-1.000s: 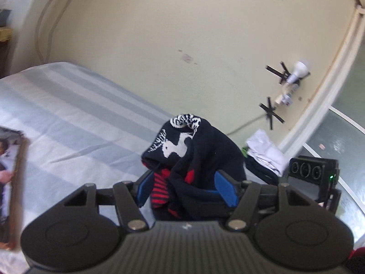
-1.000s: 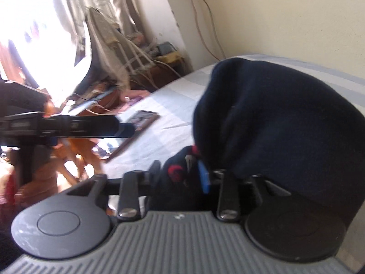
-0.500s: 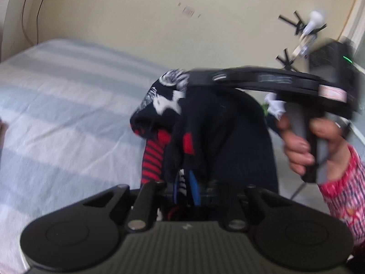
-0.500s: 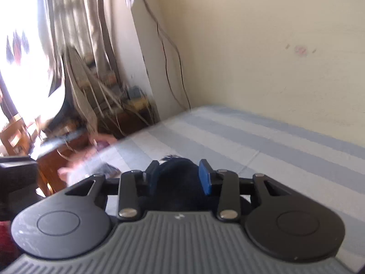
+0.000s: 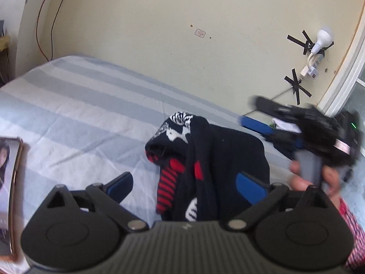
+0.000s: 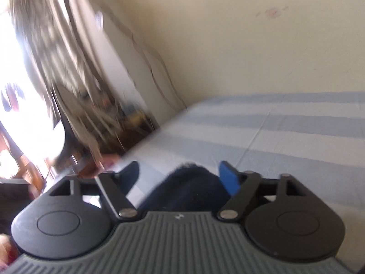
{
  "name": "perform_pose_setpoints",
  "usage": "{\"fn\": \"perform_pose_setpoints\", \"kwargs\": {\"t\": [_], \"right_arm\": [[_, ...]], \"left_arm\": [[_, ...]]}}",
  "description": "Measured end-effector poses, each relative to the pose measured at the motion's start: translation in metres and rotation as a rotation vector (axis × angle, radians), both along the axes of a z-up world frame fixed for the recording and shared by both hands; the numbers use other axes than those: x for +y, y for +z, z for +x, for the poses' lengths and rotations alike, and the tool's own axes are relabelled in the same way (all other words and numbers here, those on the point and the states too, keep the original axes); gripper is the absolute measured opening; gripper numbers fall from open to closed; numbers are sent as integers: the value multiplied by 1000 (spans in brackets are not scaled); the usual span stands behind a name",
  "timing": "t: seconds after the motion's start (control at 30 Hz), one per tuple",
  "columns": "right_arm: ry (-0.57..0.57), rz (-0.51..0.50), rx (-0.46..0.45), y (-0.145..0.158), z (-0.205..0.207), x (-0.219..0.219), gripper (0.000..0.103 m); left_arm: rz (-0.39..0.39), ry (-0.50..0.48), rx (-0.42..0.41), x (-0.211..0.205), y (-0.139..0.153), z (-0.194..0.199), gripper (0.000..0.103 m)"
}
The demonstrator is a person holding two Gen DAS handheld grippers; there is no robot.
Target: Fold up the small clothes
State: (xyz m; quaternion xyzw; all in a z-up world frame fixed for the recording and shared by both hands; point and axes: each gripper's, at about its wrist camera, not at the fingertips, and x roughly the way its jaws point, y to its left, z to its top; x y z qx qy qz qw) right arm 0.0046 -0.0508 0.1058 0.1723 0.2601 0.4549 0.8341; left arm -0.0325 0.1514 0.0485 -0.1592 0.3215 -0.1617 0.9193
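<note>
left gripper (image 5: 184, 183): jaws standing wide apart, just been opening; blue pads sitting either side of the clothes w/o pressing on them, so nothing gripped.
right gripper (image 6: 180, 175): jaws spread too, just been opening; a dark hump of cloth showing btwn them, pads not squeezing it. view is blurring.
right gripper, seen from left wrist (image 5: 303, 125): hovering blurred at the right, just beyond the clothes, a hand (image 5: 308, 178) wrapping its grey handle.
dark clothes (image 5: 205, 159): lying bunched on the bed, navy w/ white pattern at the far end and red stripes on the near left; the near end is reaching in btwn the left gripper's jaws.
dark cloth, right view (image 6: 187, 187): same navy fabric, close under the gripper.
bed (image 5: 79, 105): pale blue & white striped sheet, running up against the wall.
picture book (image 5: 9, 194): lying at the bed's left edge, well apart from the clothes.
wall (image 5: 182, 34): cream, w/ a white bulb (image 5: 322, 38) and cable held on by black tape crosses.
sleeve (image 5: 353, 235): red-and-white check, at far right.
</note>
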Motion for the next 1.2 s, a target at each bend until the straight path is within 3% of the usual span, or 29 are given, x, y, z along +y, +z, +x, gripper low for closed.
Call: {"fn": "perform_pose_setpoints", "kwargs": {"t": [0.07, 0.13, 0.23, 0.4, 0.53, 0.6, 0.63, 0.73, 0.93, 1.2], "right_arm": [[-47, 136, 35, -3, -12, -37, 89], [-110, 178, 80, -14, -23, -65, 90], [-168, 141, 172, -40, -36, -91, 91], [-135, 13, 267, -72, -48, -76, 91], [-52, -72, 191, -69, -49, -42, 92], [-41, -89, 142, -69, -51, -28, 102], [-39, -92, 118, -69, -53, -22, 103], [-57, -139, 65, -68, -56, -13, 103], [-52, -71, 95, -75, -50, -27, 103], [-43, -70, 88, -75, -53, -31, 103]], "left_arm": [[-1, -9, 8, -3, -1, 8, 103], [0, -35, 33, -9, -7, 19, 103], [25, -54, 76, -24, -18, 33, 103], [139, -15, 98, -48, -40, 44, 103], [139, 18, 25, -53, -54, 37, 103], [140, 36, -46, -54, -61, 26, 103], [128, 48, -74, -53, -64, 21, 103], [131, 50, -71, -52, -62, 20, 103], [144, 50, -69, -54, -60, 21, 103], [137, 50, -73, -54, -60, 21, 103]]}}
